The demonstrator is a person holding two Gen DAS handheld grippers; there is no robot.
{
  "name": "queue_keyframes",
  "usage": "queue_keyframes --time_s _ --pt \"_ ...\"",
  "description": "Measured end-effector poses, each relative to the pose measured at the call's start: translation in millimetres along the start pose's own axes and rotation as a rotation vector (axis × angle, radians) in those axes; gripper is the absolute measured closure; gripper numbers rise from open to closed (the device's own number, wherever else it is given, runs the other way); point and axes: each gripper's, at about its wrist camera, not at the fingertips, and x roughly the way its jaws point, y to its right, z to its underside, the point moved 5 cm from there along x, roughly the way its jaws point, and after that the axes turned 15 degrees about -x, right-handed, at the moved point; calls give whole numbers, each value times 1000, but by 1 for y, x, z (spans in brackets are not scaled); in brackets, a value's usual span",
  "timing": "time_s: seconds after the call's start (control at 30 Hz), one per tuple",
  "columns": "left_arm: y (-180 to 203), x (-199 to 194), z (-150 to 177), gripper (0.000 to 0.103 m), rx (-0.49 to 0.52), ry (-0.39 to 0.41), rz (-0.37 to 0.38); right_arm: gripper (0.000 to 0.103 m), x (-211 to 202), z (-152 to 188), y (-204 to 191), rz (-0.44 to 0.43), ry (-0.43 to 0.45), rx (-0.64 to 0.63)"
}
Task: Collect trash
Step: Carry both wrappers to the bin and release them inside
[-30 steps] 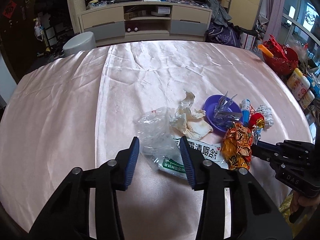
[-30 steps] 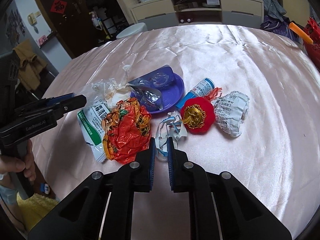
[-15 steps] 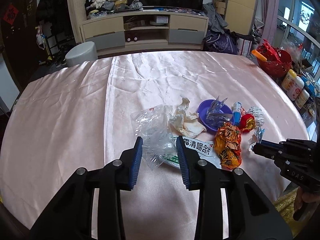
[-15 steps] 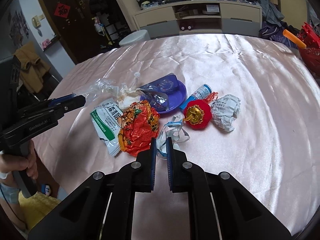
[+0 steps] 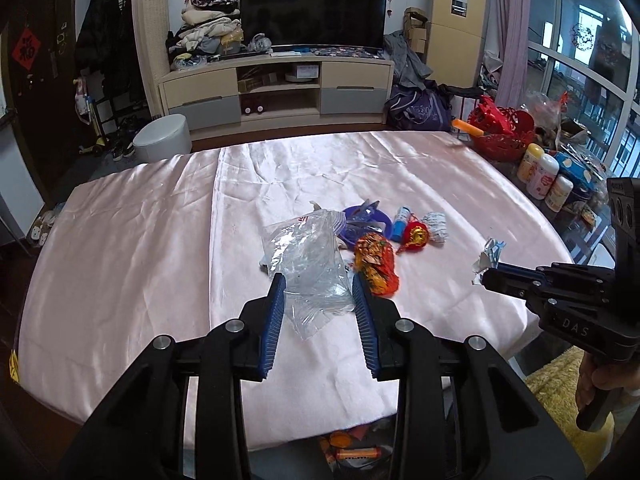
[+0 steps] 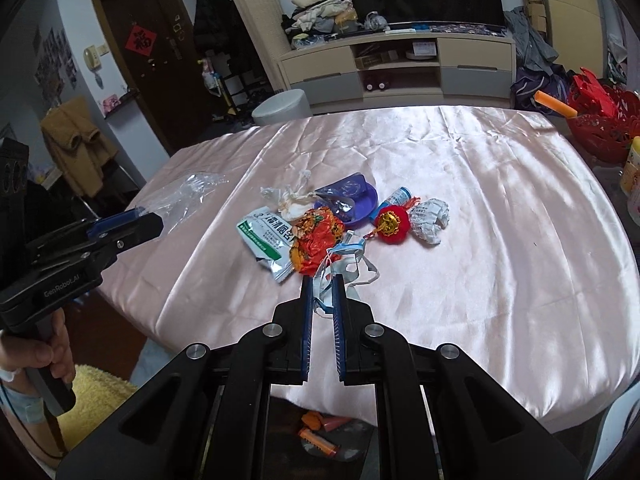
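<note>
We hold the left tool (image 5: 318, 292) with a clear plastic bag (image 5: 308, 264) clamped between its blue pads, the bag hanging crumpled ahead of the tips and raised off the pink-covered desk (image 5: 132, 248). Our right tool (image 6: 323, 292) is pinched together on a tangle of blue-and-white mask scrap (image 6: 344, 264), which trails forward from its tips above the cloth. Just ahead of the right tool lies the rest of the trash: an orange foil wrapper (image 6: 316, 240), with a green-and-white packet (image 6: 264, 240) to its left, a crumpled tissue (image 6: 290, 200) and a purple dish (image 6: 356, 200) beyond, and a red ornament (image 6: 390, 224) beside a balled paper wrapper (image 6: 430, 220) to the right.
</note>
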Motion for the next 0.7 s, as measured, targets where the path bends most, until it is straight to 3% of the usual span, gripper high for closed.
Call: queue_keyframes --time_s 0.3,0.7 --pt "13 -37 67 71 -21 -32 44 92 -34 35 -31 -28 -4 -27" --pt "11 -32 149 71 -59 -149 64 92 -19 97 -55 -77 -98 2"
